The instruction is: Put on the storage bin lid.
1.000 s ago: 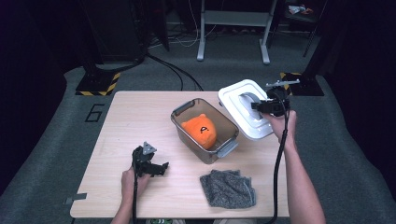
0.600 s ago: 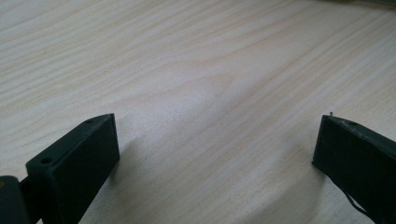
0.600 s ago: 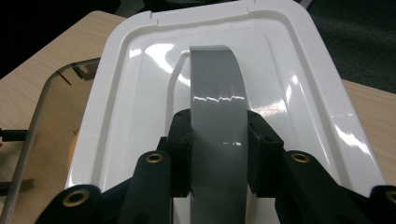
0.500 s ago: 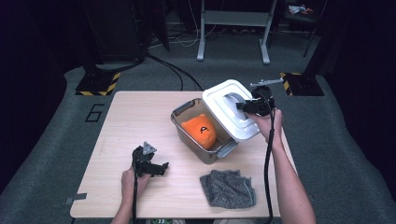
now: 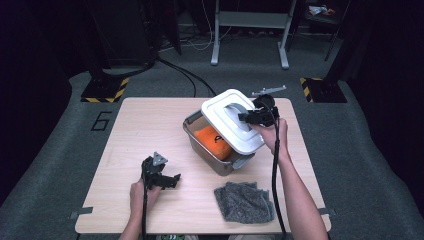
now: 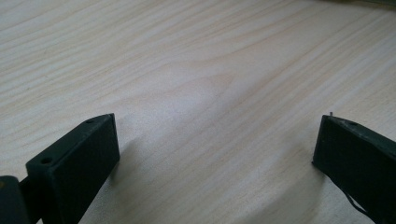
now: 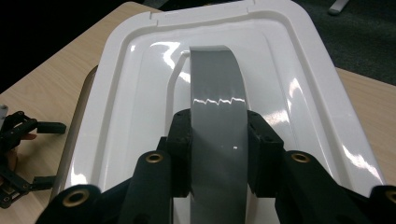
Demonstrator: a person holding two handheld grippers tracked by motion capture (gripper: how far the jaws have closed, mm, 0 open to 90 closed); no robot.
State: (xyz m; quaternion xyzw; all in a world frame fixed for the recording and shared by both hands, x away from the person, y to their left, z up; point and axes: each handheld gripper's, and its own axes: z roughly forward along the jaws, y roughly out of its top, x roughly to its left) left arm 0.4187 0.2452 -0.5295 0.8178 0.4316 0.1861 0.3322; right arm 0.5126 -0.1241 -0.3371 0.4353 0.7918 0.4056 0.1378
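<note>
My right gripper (image 5: 248,117) (image 7: 218,149) is shut on the grey handle (image 7: 215,107) of a white lid (image 5: 230,120) (image 7: 299,93). It holds the lid tilted above a grey plastic bin (image 5: 212,155) in the middle of the table. Inside the bin lies an orange cloth (image 5: 211,140), partly hidden by the lid. Near the front left of the table my left gripper (image 5: 167,180) (image 6: 215,158) rests low over bare wood, open, with nothing between its jaws.
A crumpled grey cloth (image 5: 244,201) lies on the wooden table (image 5: 140,125) near the front edge, right of centre. Dark floor, stand legs and cables surround the table. The left gripper also appears at the left edge of the right gripper view (image 7: 18,154).
The right gripper has carried the lid leftward, from beside the bin's right end to over the bin. The left gripper has stayed still.
</note>
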